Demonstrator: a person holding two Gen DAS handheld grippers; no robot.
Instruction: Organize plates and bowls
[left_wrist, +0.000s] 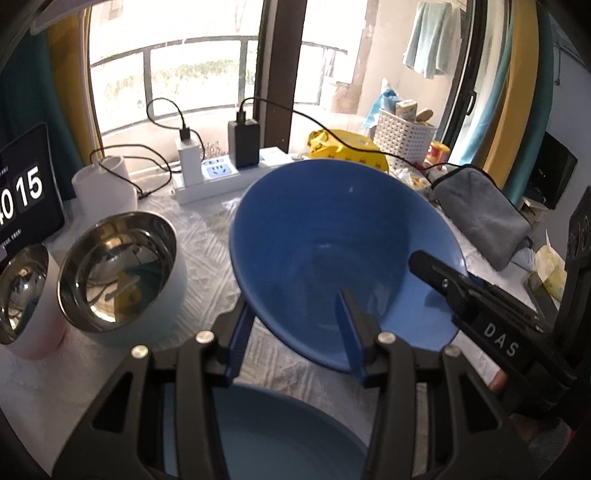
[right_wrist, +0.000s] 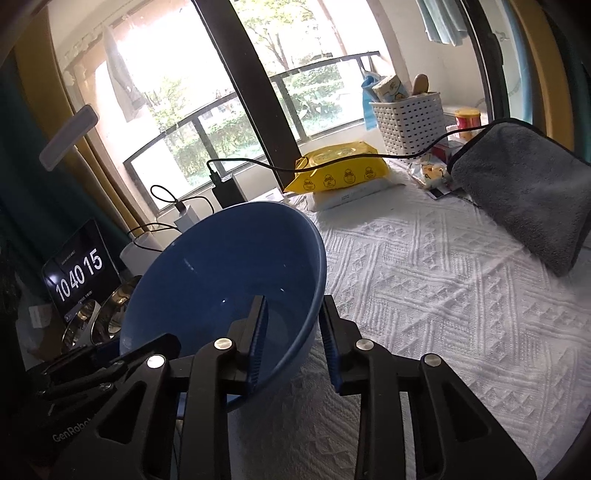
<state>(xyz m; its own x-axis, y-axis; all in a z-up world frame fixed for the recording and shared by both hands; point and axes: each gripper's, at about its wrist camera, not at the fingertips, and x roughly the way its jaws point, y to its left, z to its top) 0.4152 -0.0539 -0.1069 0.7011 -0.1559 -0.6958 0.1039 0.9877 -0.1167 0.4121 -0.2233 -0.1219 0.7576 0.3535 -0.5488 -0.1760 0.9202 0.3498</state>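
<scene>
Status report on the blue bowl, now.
Left gripper and right gripper each straddle the blue bowl's rim; grip unclear. Bowl tilted above a blue plate. Two steel bowls close beside.

The left gripper (left_wrist: 295, 325) is black plastic with round silver screws and blue pads on its fingers (left_wrist: 238, 343). The right gripper (right_wrist: 293, 341) looks the same. White letters "DAS" and "GenRobot" are printed on the black bodies.

clock (left_wrist: 26, 195) digits cropped at edge, plate (left_wrist: 280, 435) behind gripper (left_wrist: 295, 328)
</scene>
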